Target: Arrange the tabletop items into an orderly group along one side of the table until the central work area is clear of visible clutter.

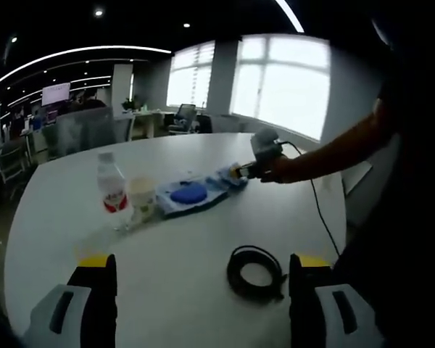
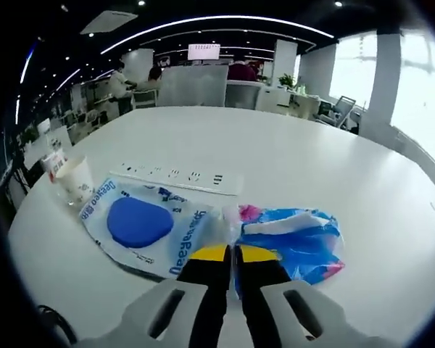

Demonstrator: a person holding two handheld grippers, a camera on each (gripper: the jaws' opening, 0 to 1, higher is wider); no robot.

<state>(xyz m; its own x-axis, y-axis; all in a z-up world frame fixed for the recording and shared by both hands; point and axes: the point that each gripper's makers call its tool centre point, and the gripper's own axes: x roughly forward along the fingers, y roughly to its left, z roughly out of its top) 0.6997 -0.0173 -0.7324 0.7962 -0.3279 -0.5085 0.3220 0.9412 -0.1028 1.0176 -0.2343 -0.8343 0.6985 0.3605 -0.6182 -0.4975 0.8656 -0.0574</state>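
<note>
Holding my right gripper (image 2: 232, 255) low over the white round table (image 2: 290, 167), I have its yellow-tipped jaws pressed together where two packets meet — the edge of the clear plastic packet with the blue rounded pad inside (image 2: 141, 225) lies to one side and the crumpled blue and pink plastic wrapper (image 2: 297, 243) to the other. The jaws look pinched on a bit of that plastic film, though I cannot tell for certain which packet it belongs to. Beyond the packets a long white power strip (image 2: 177, 176) lies flat on the table. Off at the table's edge stand a white paper cup (image 2: 76, 177) and, just beside it, a small clear plastic bottle with a red label (image 2: 53, 165).

In the left gripper view my left gripper (image 1: 199, 279) hangs over the near part of the table with its jaws wide apart and nothing between them. A coiled black cable (image 1: 255, 272) lies on the table just inside the jaw on that view's right. Farther off, the bottle and cup stand together, the packets spread next to them, and my right hand (image 1: 279, 168) holds the other gripper down at the wrapper — a black cord trails from it off the table edge.
</note>
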